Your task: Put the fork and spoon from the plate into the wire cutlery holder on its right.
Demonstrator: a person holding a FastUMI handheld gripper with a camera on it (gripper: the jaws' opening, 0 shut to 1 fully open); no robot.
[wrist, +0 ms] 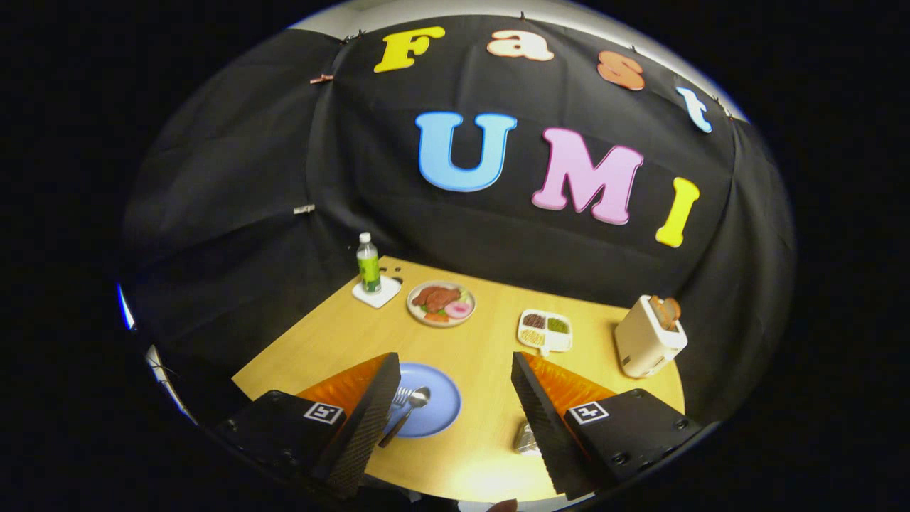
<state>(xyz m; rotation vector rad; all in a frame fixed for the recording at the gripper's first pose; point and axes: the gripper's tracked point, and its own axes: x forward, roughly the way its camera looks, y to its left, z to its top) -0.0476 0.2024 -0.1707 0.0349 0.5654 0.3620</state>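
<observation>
1. Above the counter (483, 355), your tongs (455, 377) hover spread wide, grasping nothing.
2. Fork (400, 396) and spoon (412, 405) lie on the plate (437, 409), beside the left finger.
3. Holder (527, 439) peeks out beside the right finger.

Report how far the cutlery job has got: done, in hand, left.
Done: nothing yet. The fork and spoon both lie on the blue plate, next to the left finger. In hand: nothing; the gripper is open above the table, its fingers apart and touching neither piece. Left: pick up both pieces and drop them into the wire cutlery holder, partly hidden behind the right finger.
</observation>
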